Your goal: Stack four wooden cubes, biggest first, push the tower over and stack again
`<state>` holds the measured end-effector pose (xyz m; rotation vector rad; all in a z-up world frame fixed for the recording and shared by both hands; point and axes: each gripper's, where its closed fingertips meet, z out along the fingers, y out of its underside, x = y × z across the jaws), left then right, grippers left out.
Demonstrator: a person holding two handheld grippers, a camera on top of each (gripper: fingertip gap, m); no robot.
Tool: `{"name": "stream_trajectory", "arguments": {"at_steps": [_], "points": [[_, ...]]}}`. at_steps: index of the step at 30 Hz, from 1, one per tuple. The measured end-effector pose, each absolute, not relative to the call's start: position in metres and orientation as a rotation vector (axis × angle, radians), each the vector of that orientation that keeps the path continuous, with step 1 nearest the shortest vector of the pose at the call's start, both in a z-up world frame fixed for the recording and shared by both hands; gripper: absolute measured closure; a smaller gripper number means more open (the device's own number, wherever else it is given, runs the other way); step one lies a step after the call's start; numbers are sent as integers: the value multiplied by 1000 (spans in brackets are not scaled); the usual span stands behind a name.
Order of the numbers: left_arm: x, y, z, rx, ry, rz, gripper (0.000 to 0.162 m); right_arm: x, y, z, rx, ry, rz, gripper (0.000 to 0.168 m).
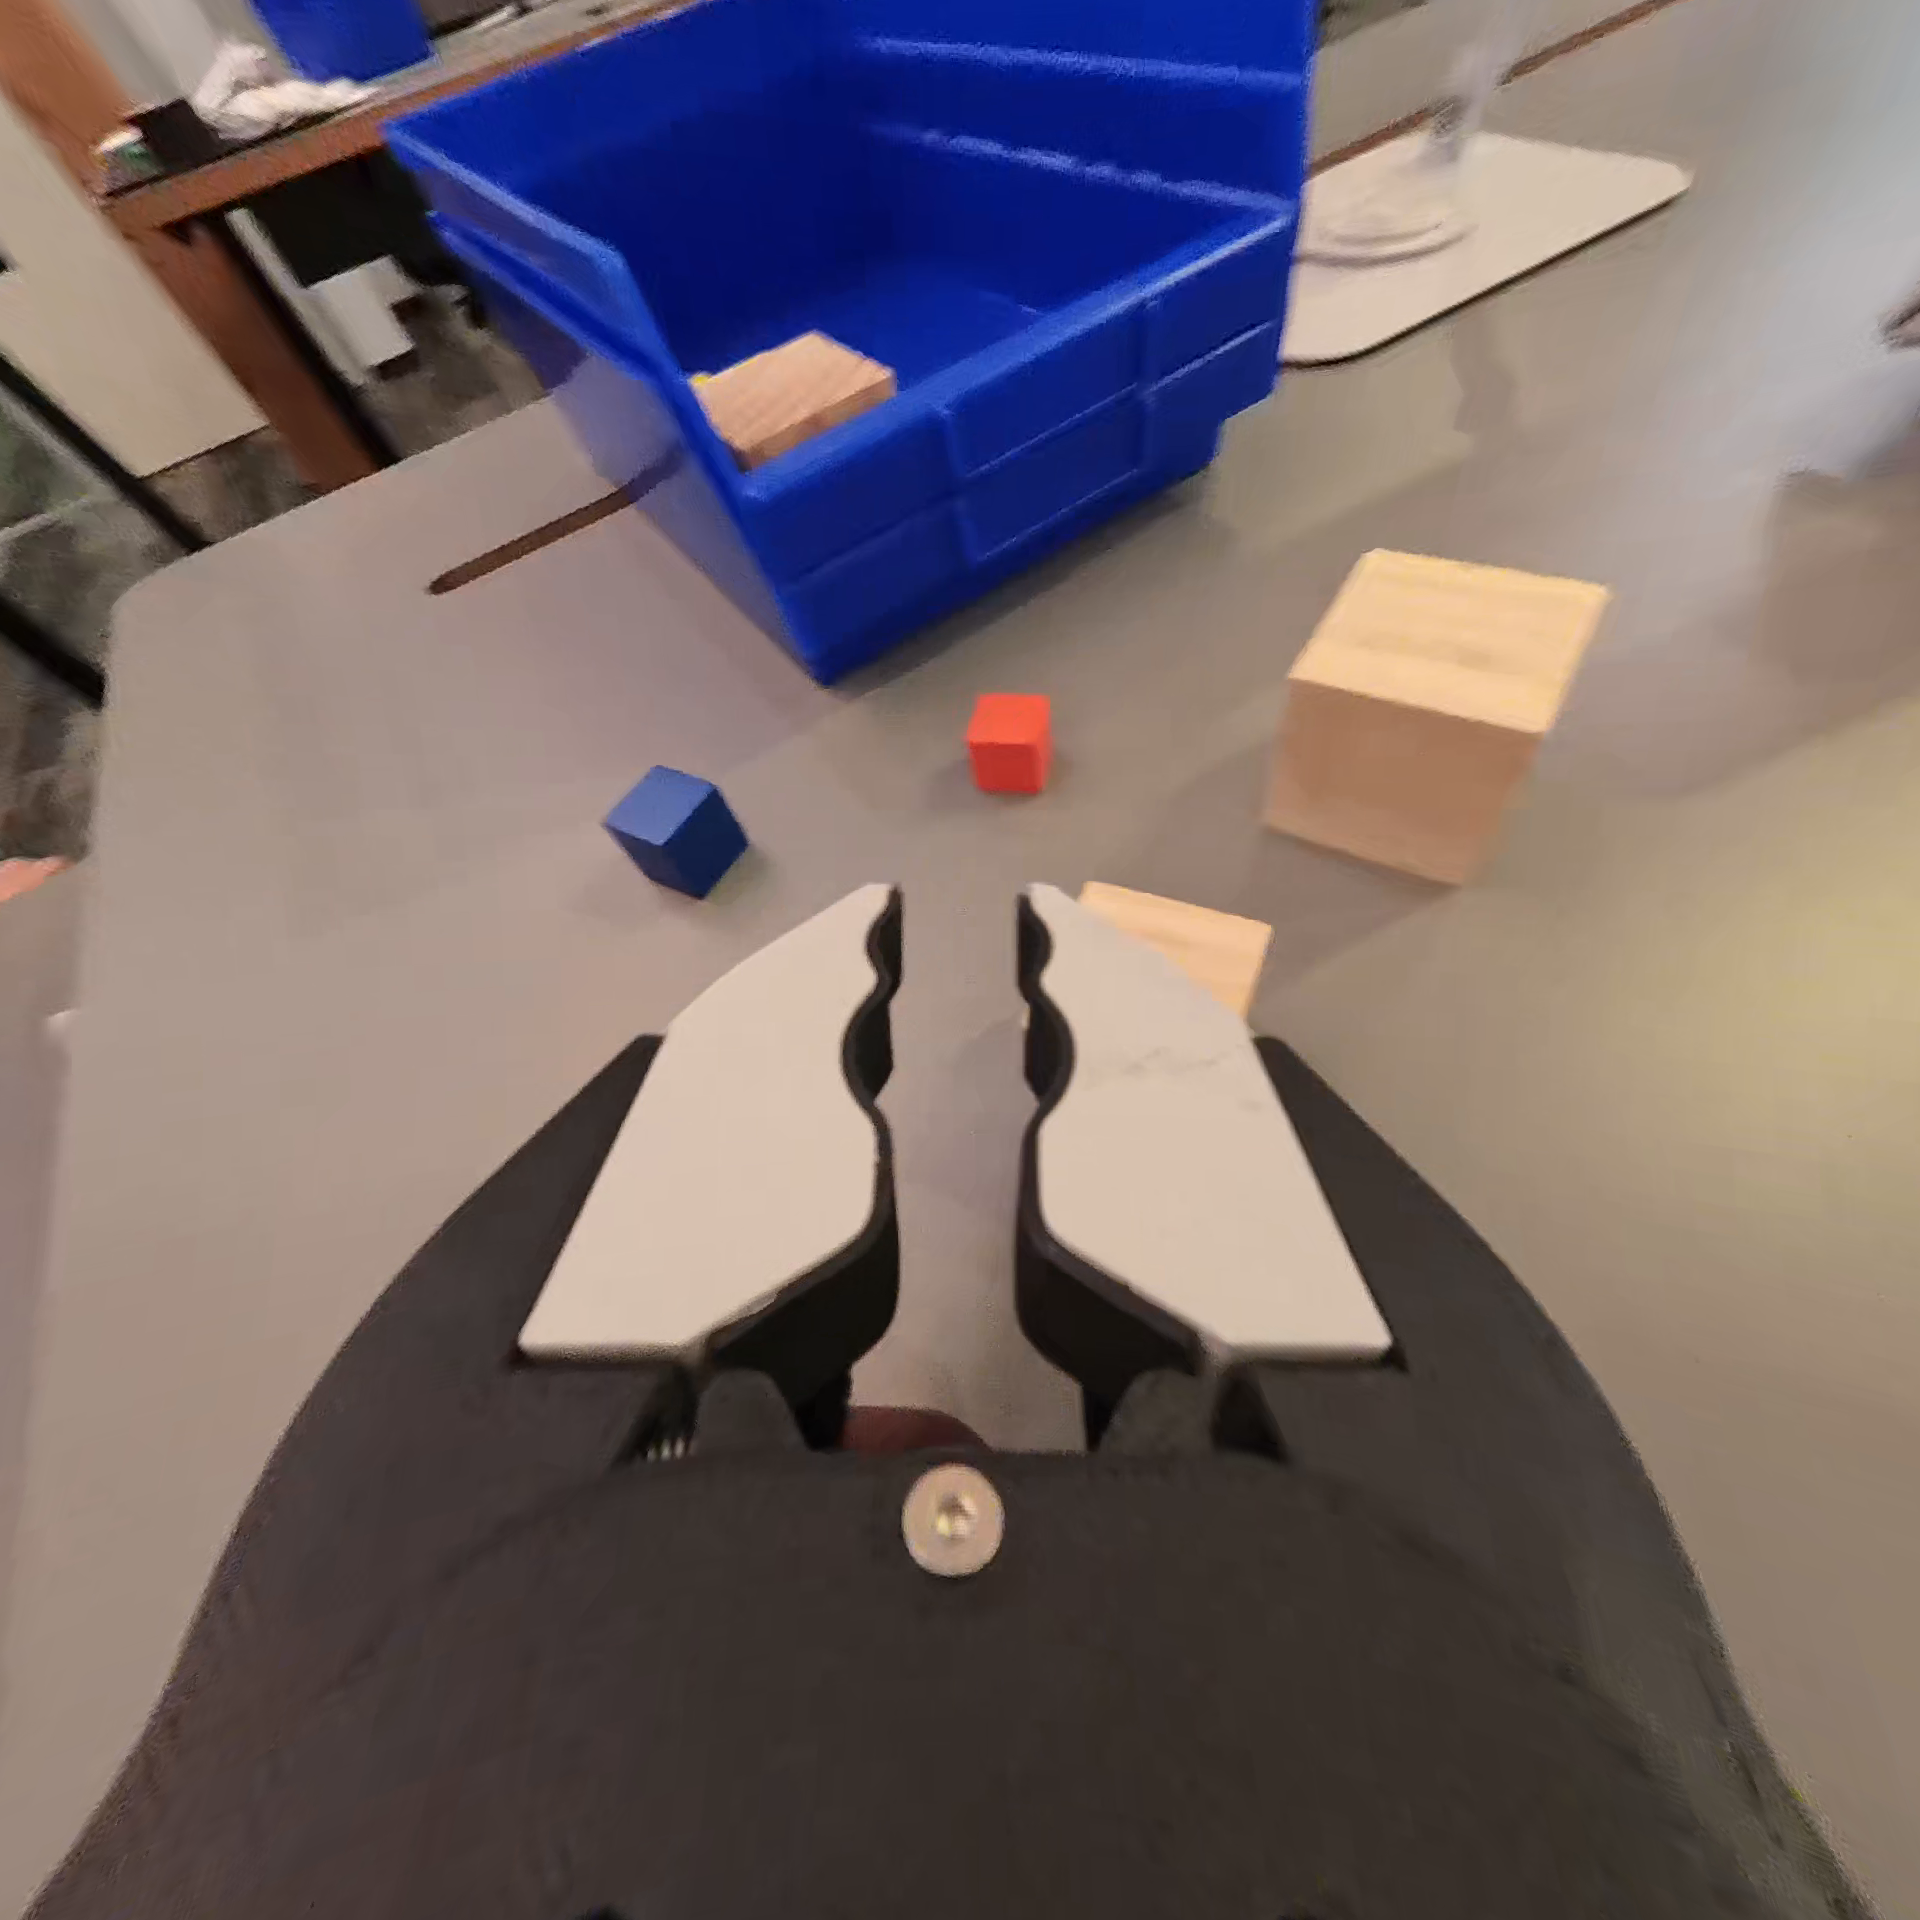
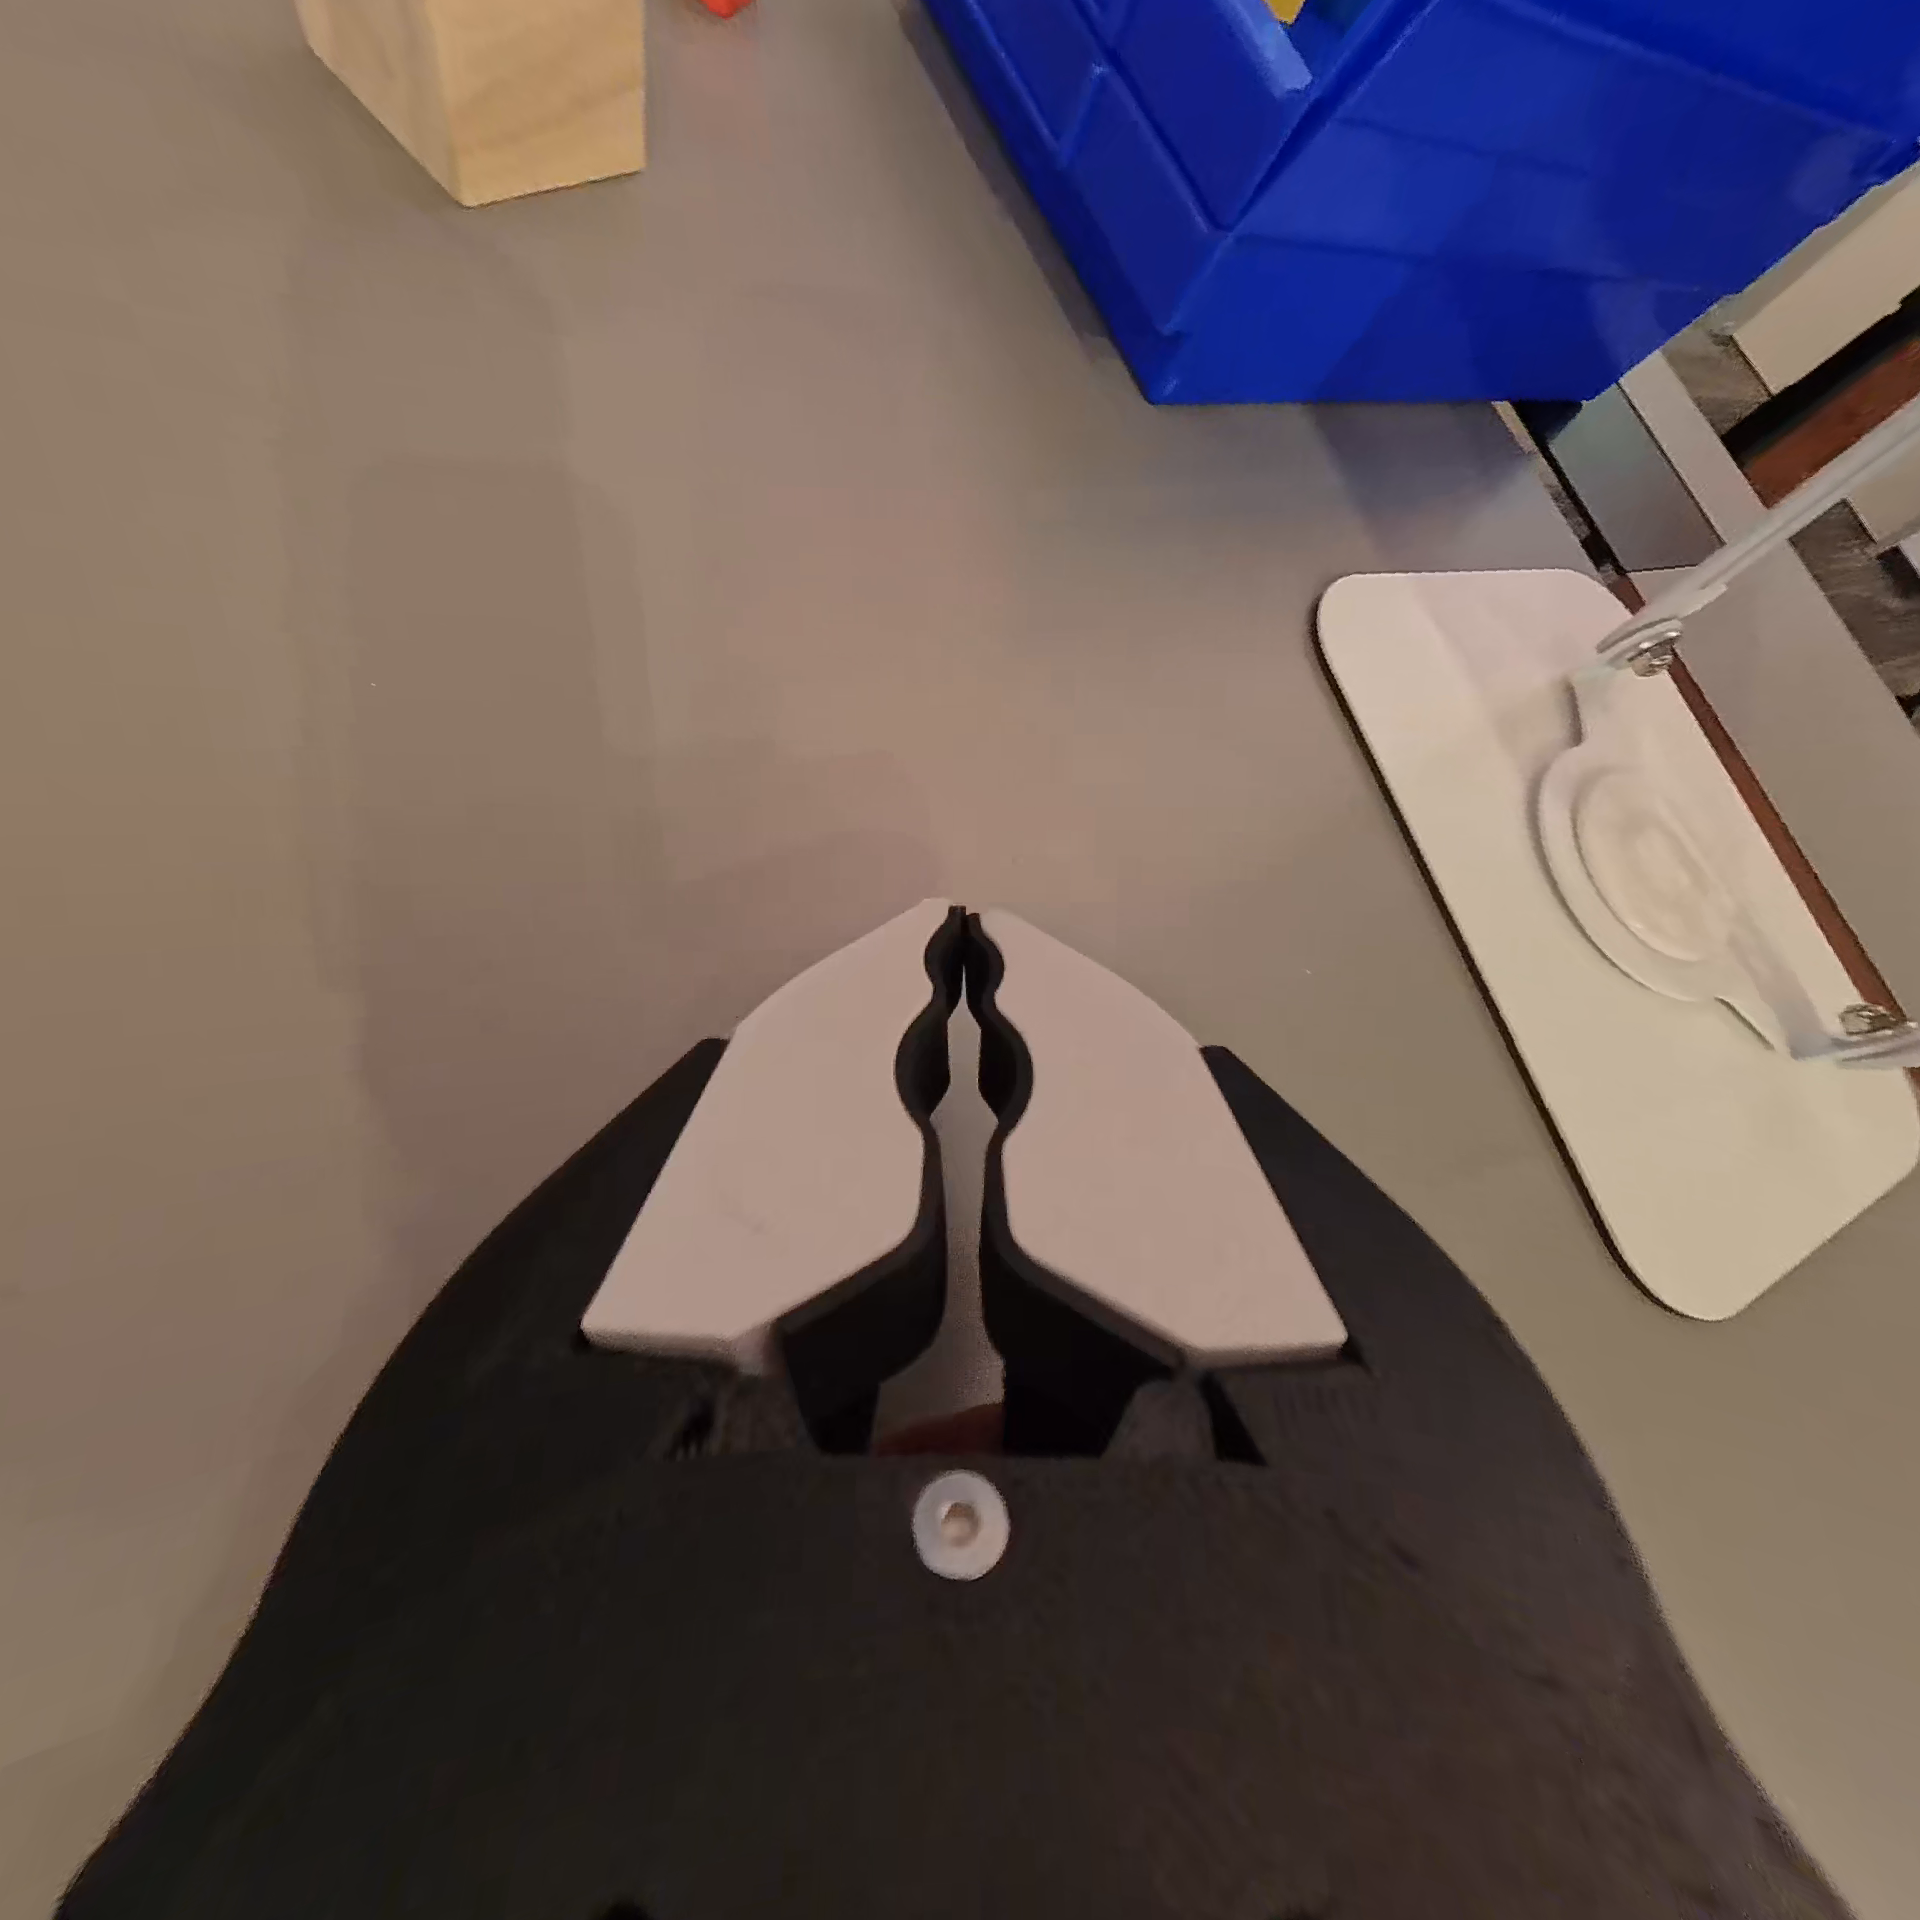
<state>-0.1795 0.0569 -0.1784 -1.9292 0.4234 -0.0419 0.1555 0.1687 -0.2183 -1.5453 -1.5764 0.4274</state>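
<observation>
With both tongs empty, left tongs [image 1: 958, 914] parted, right tongs [image 2: 958, 914] clenched on nothing, no tower stood. Small pale cube [image 1: 1195, 940] sat just beside the left tips; blue cube [image 1: 675, 829], red cube [image 1: 1008, 743] and big pale cube [image 1: 1423, 717] lay apart on the desk [image 1: 312, 935]. One more wooden block [image 1: 795, 400] sat in the blue bin [image 1: 1039, 457]. Stacking apparently all left to do.

Grey table [image 1: 312, 1039], as I see it from the left wrist view. Far centre: blue plastic bin [image 1: 1039, 457]. Near it, on bare tabletop: small red cube [image 1: 1008, 743]; small blue cube [image 1: 675, 829], left, turned askew; large pale wooden cube [image 1: 1413, 727], right; smaller pale wooden cube [image 1: 1195, 940], nearest, partly hidden. Far right: white flat base plate [image 1: 1507, 239] carrying a clear stand.
</observation>
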Motion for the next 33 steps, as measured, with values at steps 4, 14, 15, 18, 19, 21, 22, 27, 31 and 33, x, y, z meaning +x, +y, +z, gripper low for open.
{"name": "stream_trajectory", "arguments": {"at_steps": [4, 14, 15, 18, 19, 21, 22, 27, 31, 33], "points": [[-167, 51, -176, -1920, 480, -127, 97, 152, 167, -219, -1541, -1595, 454, 168], [-54, 92, -204, -2107, 748, -71, 98, 151, 162, -221, -1531, -1630, 469, 168], [-51, 98, -204, -2102, 716, -51, 99, 151, 162, -220, -1531, -1628, 475, 168], [-48, 101, -203, -2146, 688, -46, 101, 151, 162, -218, -1539, -1618, 507, 168], [-43, 100, -203, -2137, 713, -45, 101, 151, 162, -217, -1542, -1613, 519, 168], [-23, 102, -202, -2094, 721, -129, 102, 153, 164, -216, -1555, -1602, 538, 168], [-13, 105, -201, -2085, 716, -157, 102, 155, 167, -216, -1559, -1595, 544, 168], [78, 118, -201, -2018, 855, -251, 102, 173, 194, -214, -1606, -1538, 541, 168], [121, 125, -200, -1982, 919, -269, 101, 189, 211, -215, -1634, -1509, 522, 168], [115, 125, -191, -1972, 898, -281, 76, 194, 214, -215, -1638, -1505, 518, 168]]}}
